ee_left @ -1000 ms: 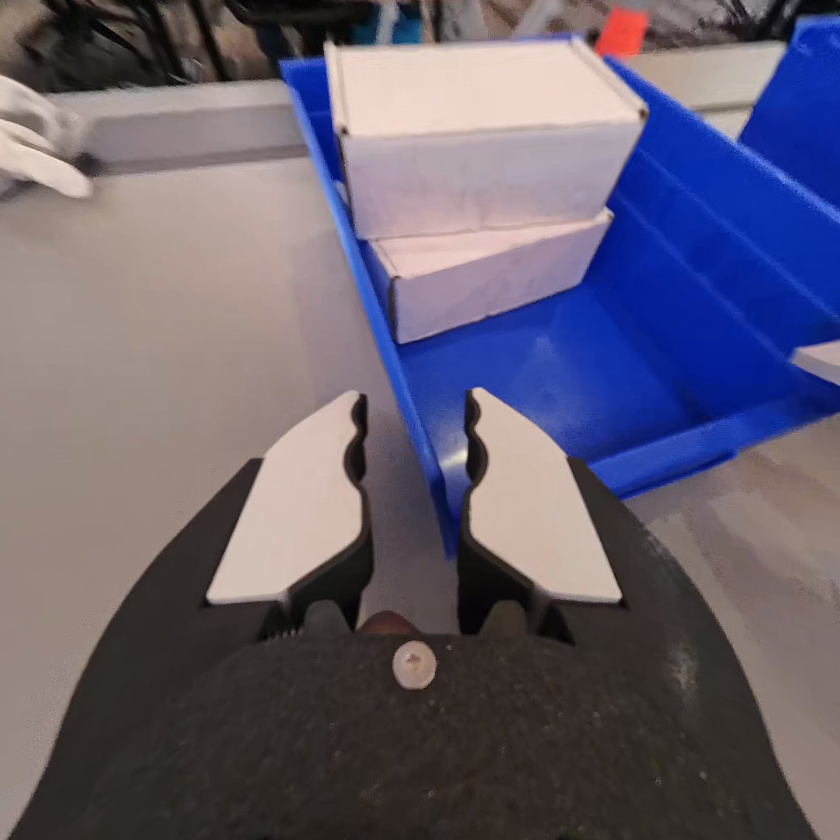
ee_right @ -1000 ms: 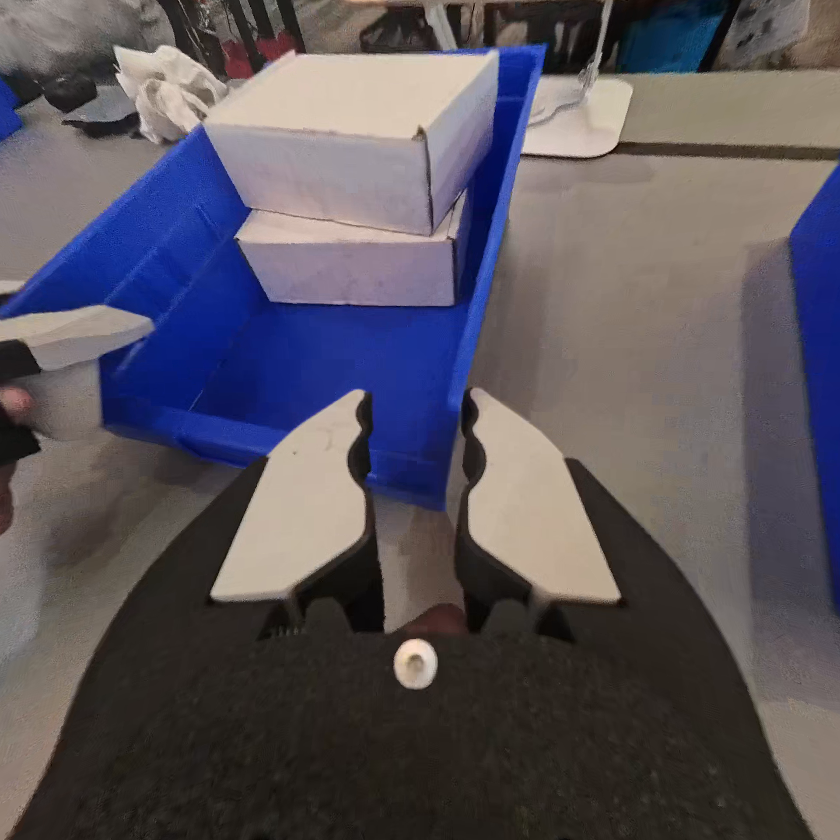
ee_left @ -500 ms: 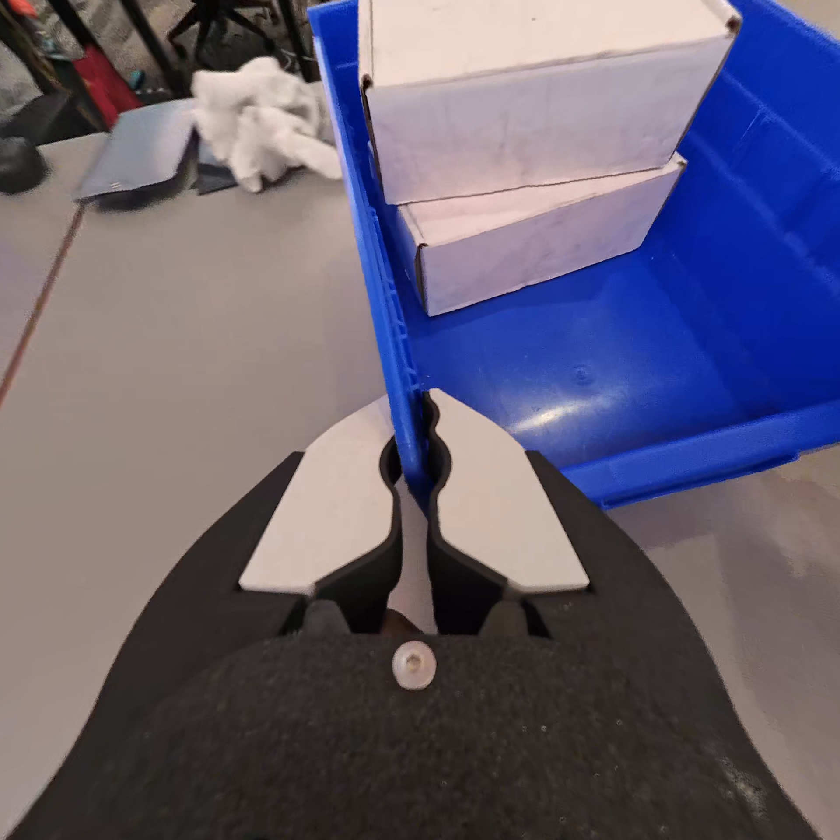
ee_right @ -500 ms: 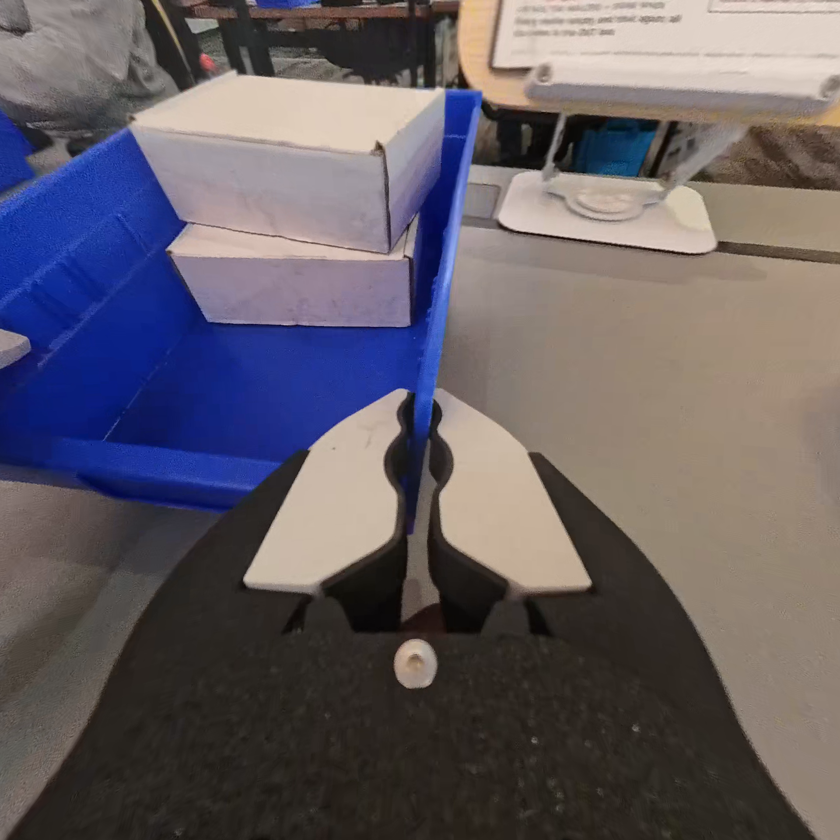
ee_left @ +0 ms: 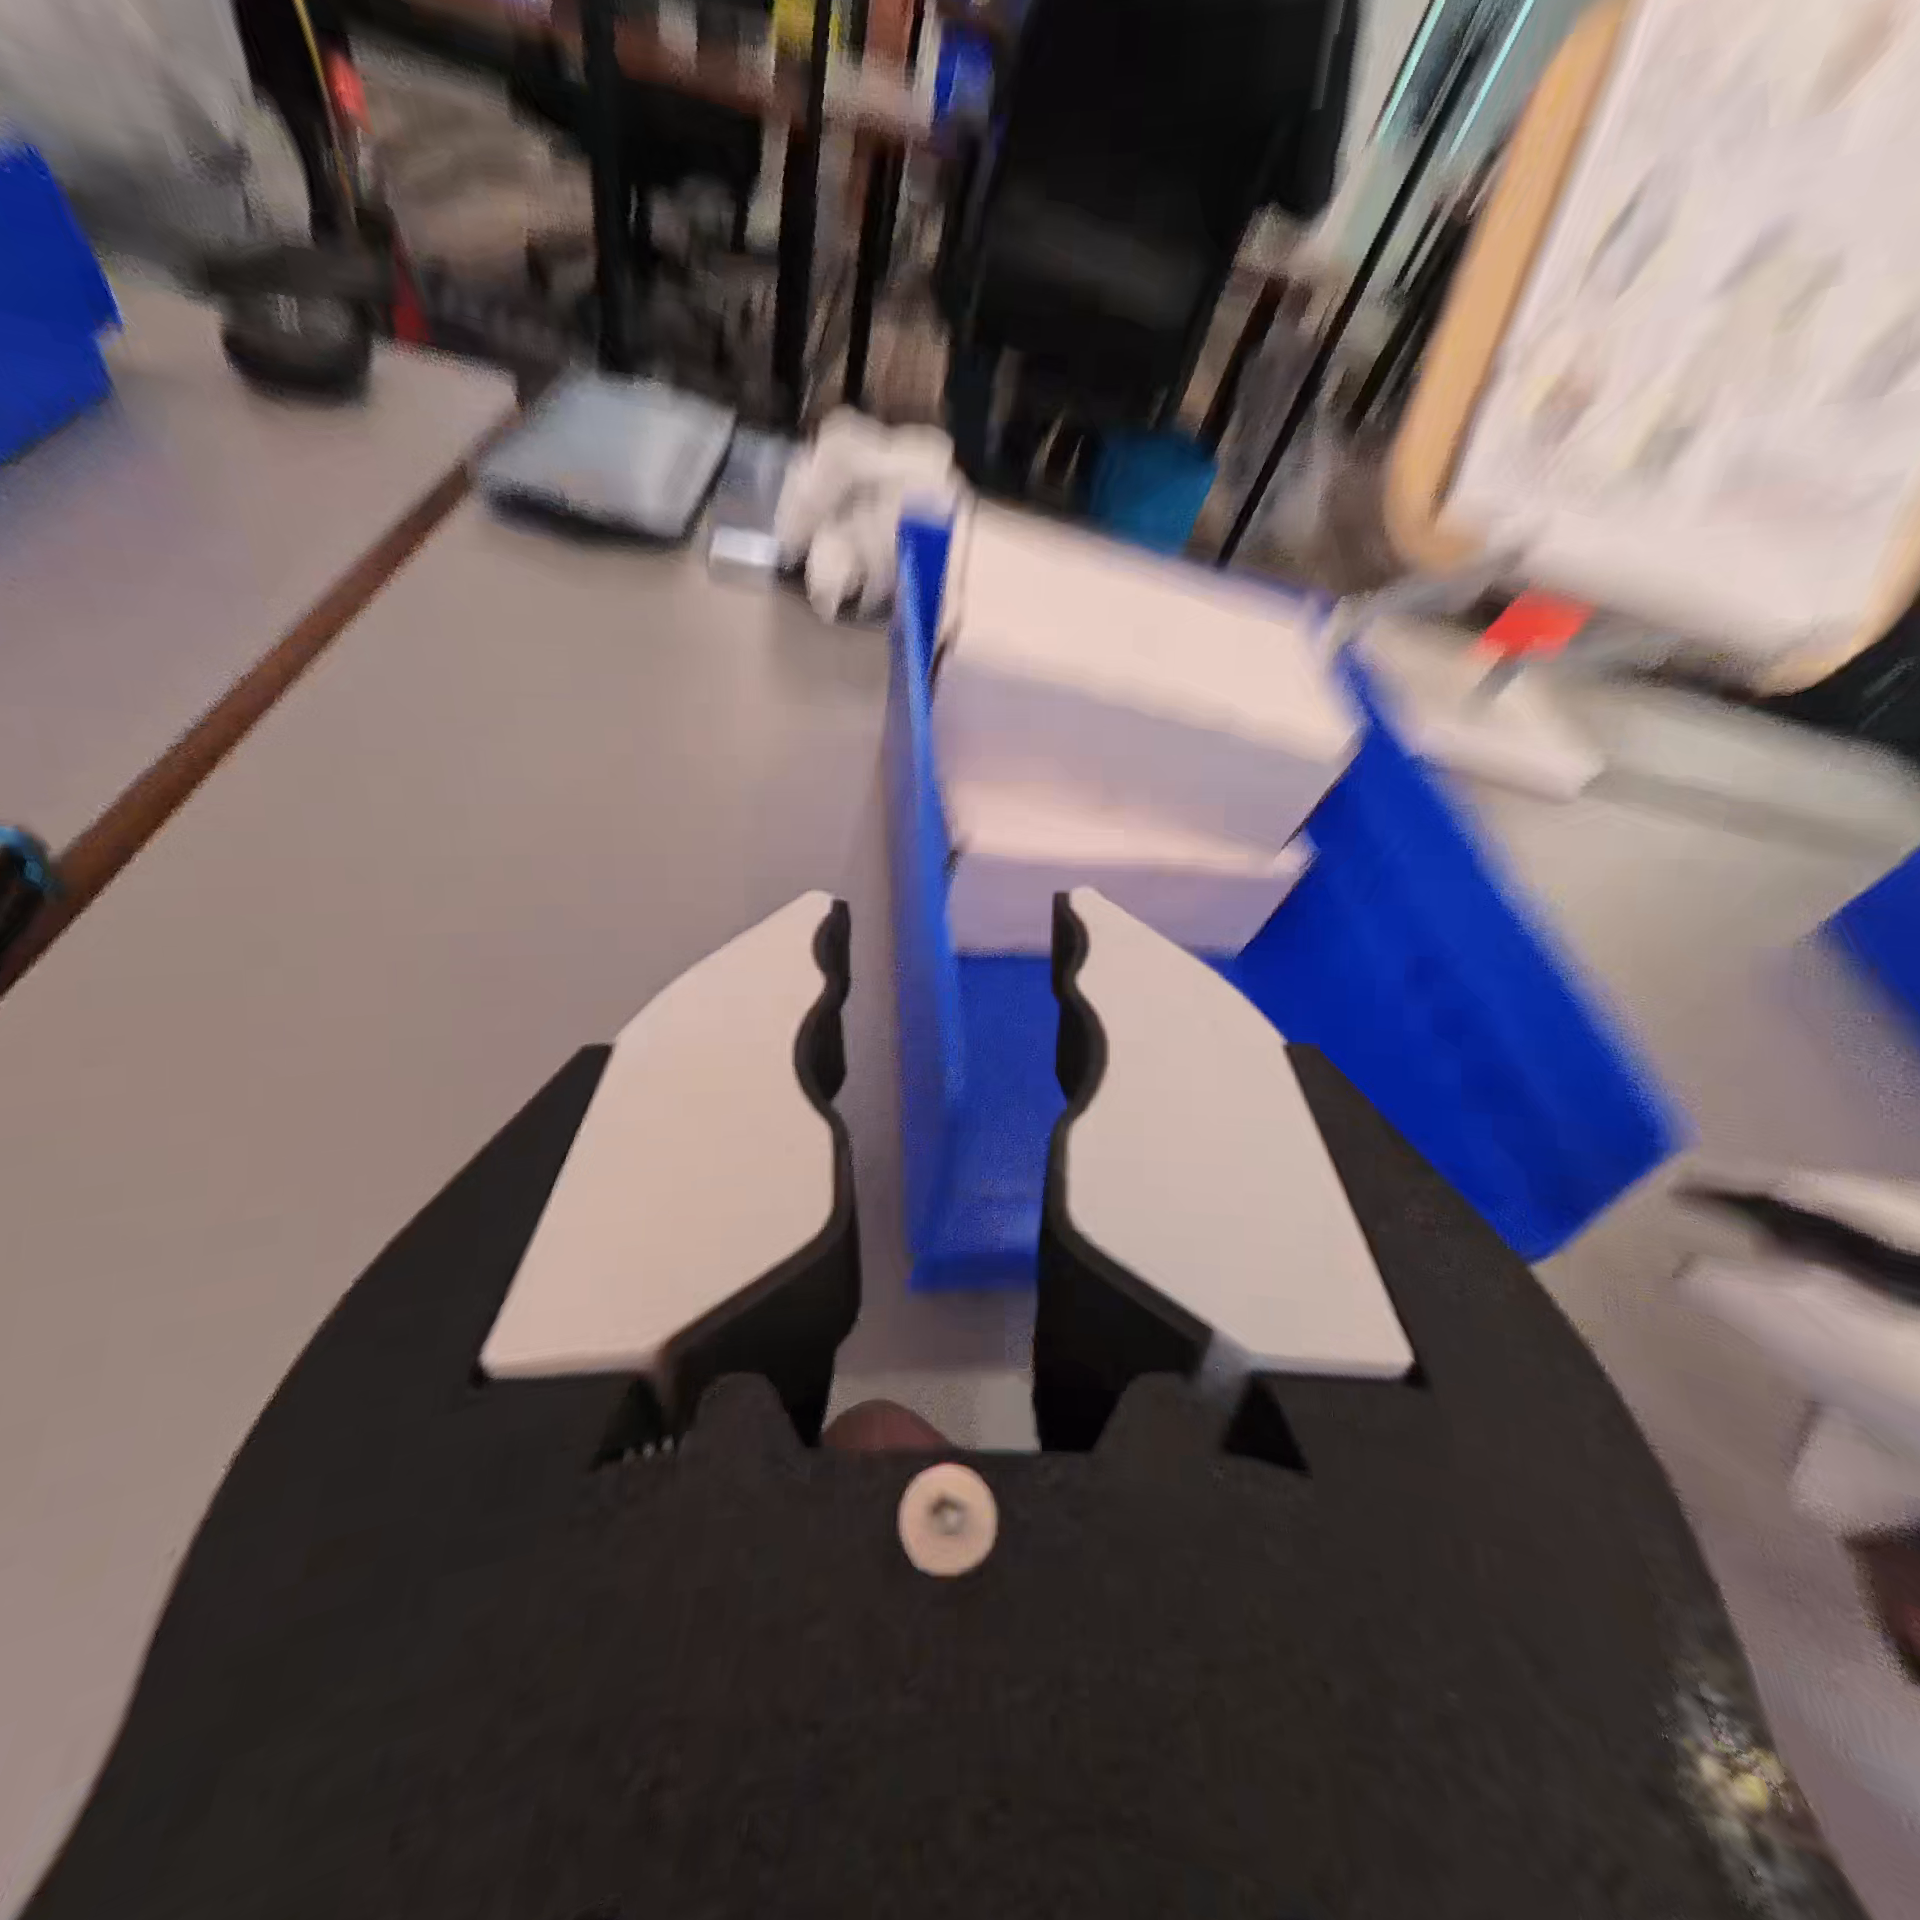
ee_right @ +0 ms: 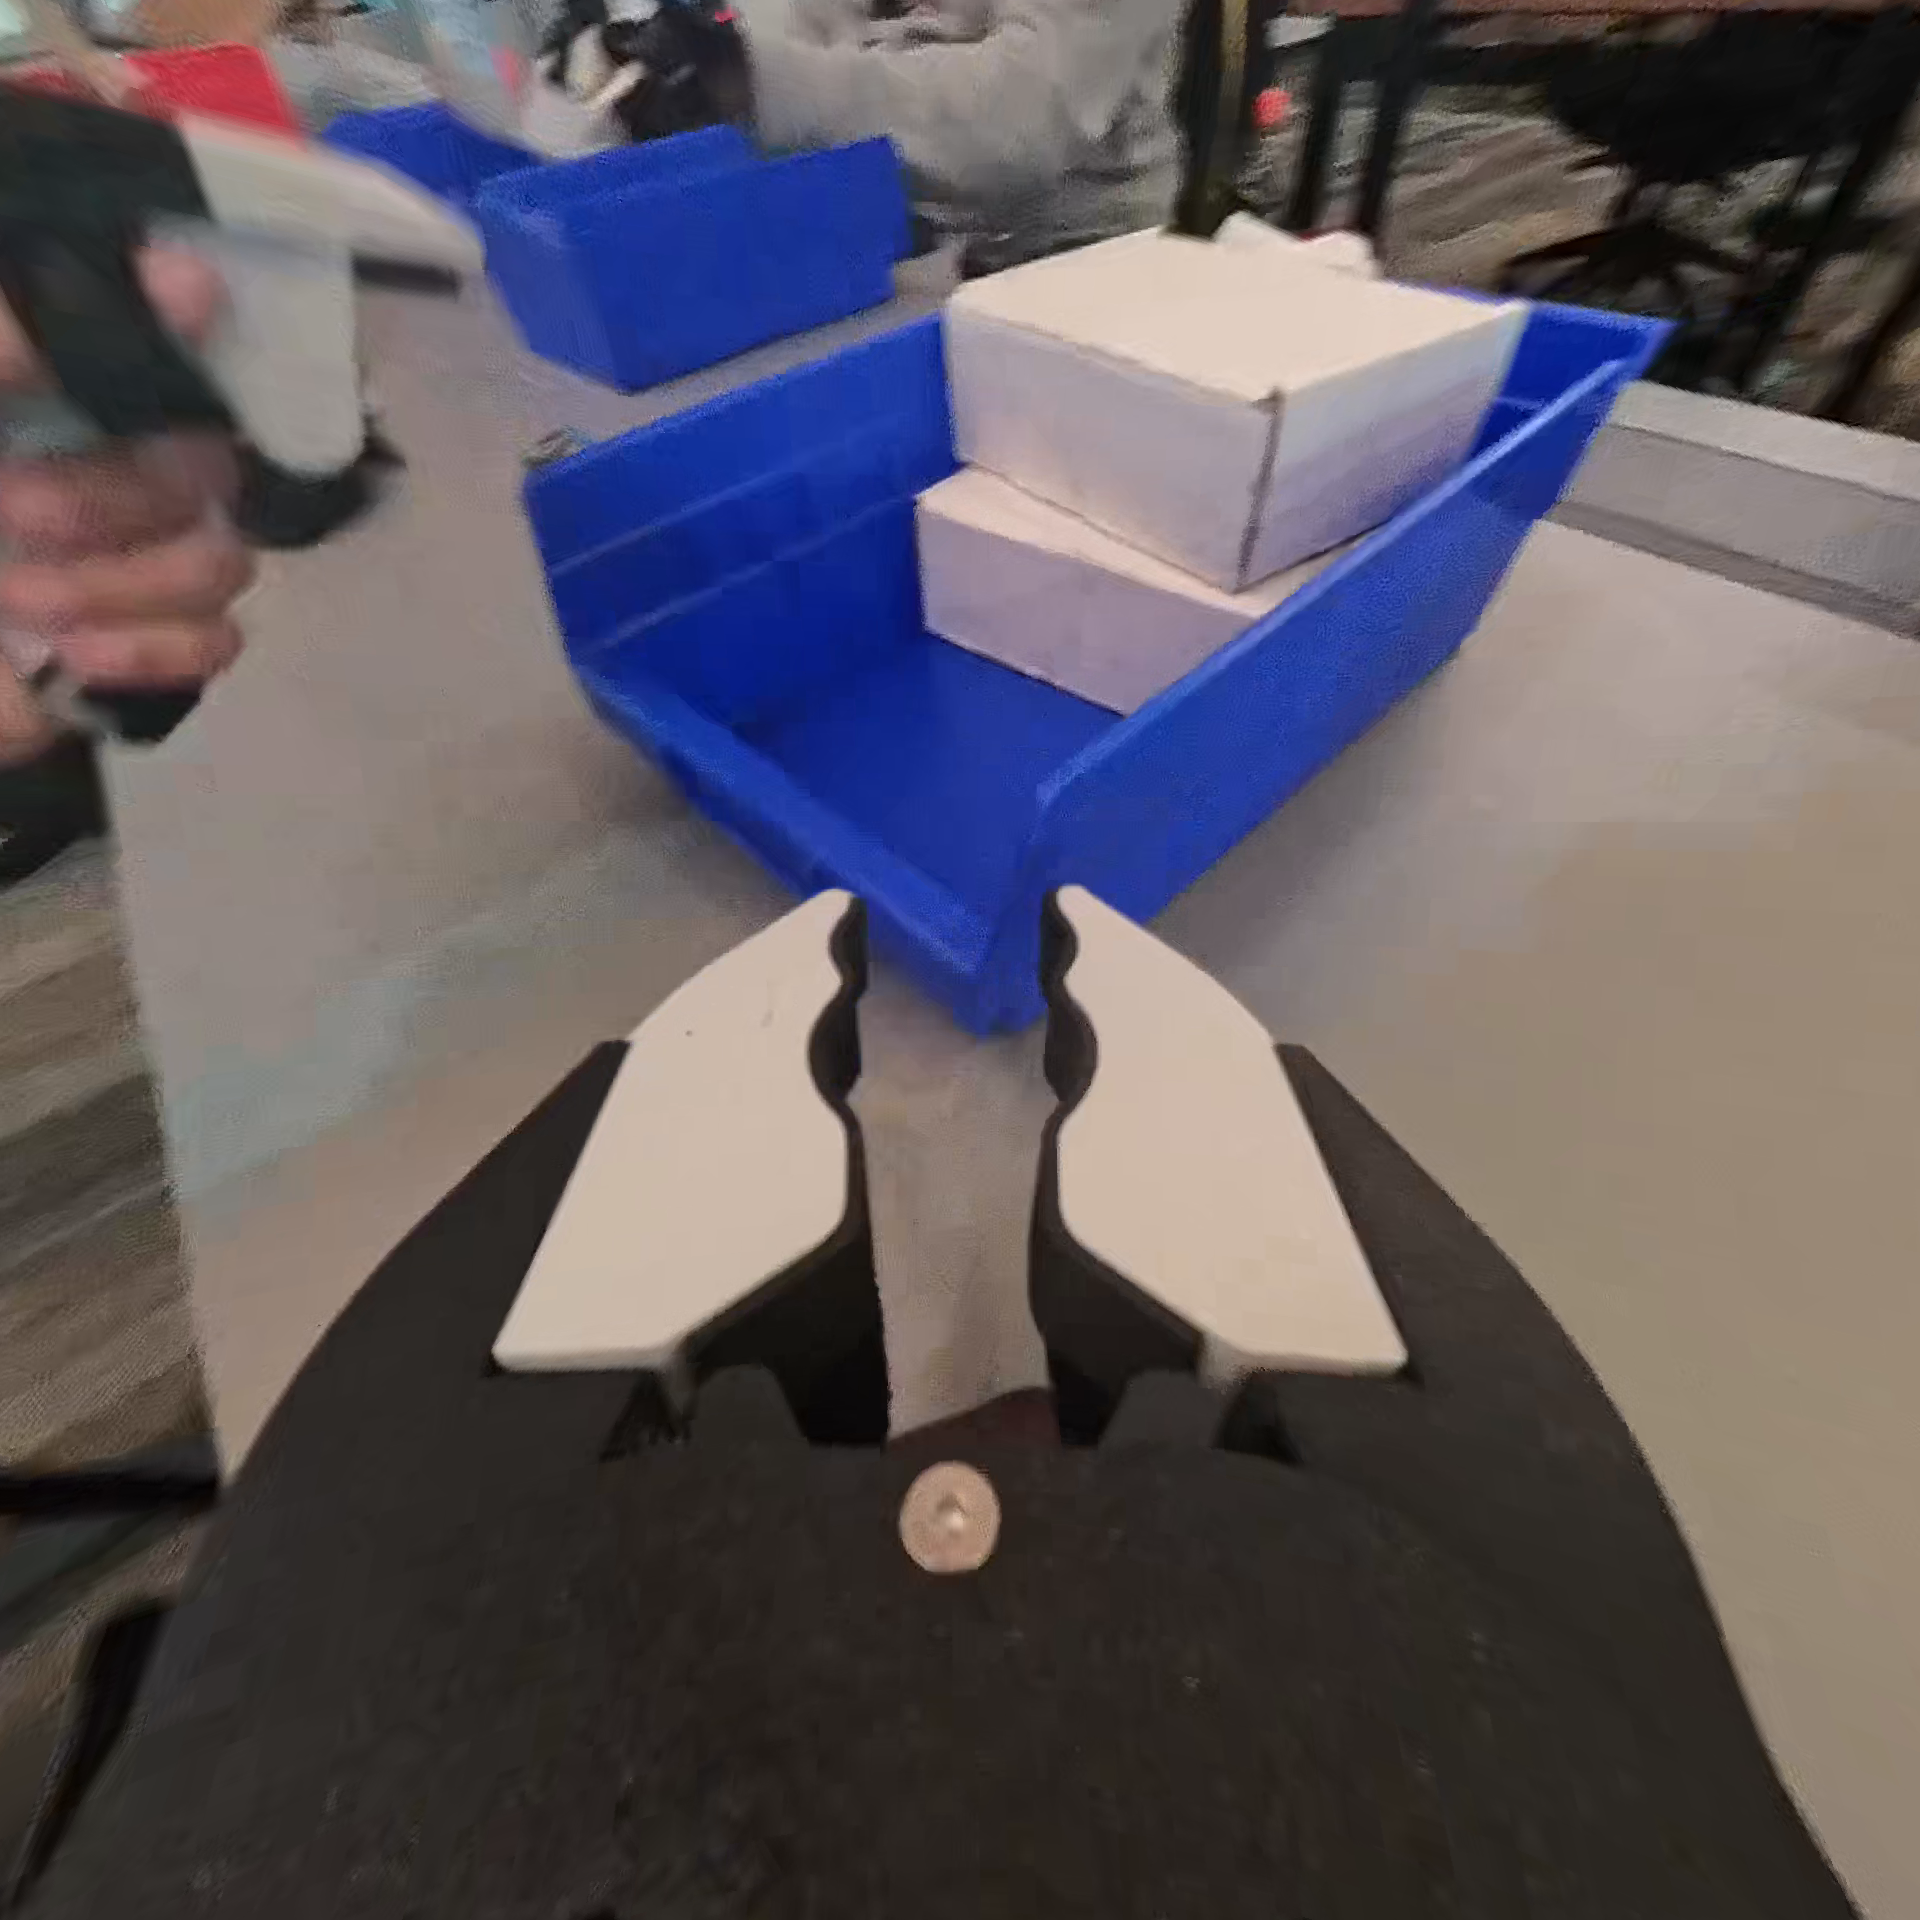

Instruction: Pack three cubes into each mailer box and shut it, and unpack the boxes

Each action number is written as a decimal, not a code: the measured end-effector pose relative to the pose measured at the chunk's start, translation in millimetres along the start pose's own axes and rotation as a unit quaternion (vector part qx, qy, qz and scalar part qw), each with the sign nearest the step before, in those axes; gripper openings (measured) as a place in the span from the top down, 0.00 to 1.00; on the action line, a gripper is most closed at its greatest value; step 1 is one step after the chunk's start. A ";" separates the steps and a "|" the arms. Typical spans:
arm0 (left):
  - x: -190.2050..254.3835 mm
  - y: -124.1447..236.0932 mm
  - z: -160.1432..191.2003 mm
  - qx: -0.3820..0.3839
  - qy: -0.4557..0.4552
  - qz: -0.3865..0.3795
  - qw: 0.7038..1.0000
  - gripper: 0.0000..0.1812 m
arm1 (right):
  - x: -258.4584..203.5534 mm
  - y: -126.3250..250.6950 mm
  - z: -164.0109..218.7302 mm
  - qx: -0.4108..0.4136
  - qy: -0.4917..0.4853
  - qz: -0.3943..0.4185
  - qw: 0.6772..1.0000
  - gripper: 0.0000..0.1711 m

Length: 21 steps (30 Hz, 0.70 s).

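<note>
Having been clamped on the bin walls half a second ago, both grippers, left and right, are now spread and drawn back; two shut boxes are left stacked inside, so unpacking seems next

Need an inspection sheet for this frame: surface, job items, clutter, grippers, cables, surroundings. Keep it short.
Surface: grey table, bare around the bin.
Job's things: blue bin on the table; two shut white mailer boxes stacked at its far end, top box on bottom box. No cubes seen.
Clutter: second blue bin farther back; white crumpled cloth and a flat grey item beyond the bin.
Grippers: left gripper open, empty; right gripper open, empty, near the bin's corner.
Cables: nothing seen.
Surroundings: blurred; dark stands and a board behind the table.
</note>
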<state>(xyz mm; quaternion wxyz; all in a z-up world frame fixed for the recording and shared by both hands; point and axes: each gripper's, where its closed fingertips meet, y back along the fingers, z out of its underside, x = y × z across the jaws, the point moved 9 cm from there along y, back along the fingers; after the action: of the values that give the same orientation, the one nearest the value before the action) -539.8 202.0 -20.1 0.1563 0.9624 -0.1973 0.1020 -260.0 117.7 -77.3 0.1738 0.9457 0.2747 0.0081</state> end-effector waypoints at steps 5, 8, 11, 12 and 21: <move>55.9 36.5 -27.5 0.070 -0.032 0.104 0.992 0.72 | 47.5 95.6 32.9 -0.063 -0.005 -0.053 0.997 0.74; 110.0 37.4 27.1 0.009 -0.035 0.229 0.973 0.66 | 79.9 164.7 51.3 -0.031 -0.053 0.008 0.998 0.71; 143.5 41.6 79.2 -0.010 0.000 0.269 0.963 0.66 | 106.0 231.7 80.5 0.009 -0.062 0.119 0.991 0.71; 150.6 39.3 85.3 -0.031 -0.032 0.254 0.966 0.63 | 113.9 252.3 93.7 0.012 -0.069 0.166 0.984 0.72; 160.4 4.6 119.3 -0.086 -0.144 0.184 0.968 0.61 | 150.2 325.3 118.1 0.071 -0.095 0.296 0.948 0.78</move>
<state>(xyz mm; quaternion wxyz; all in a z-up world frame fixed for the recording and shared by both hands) -381.0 101.5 -88.4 0.1873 0.8969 -0.3995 -0.0285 48.7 -98.8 -91.9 0.1209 0.9908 -0.0359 -0.0499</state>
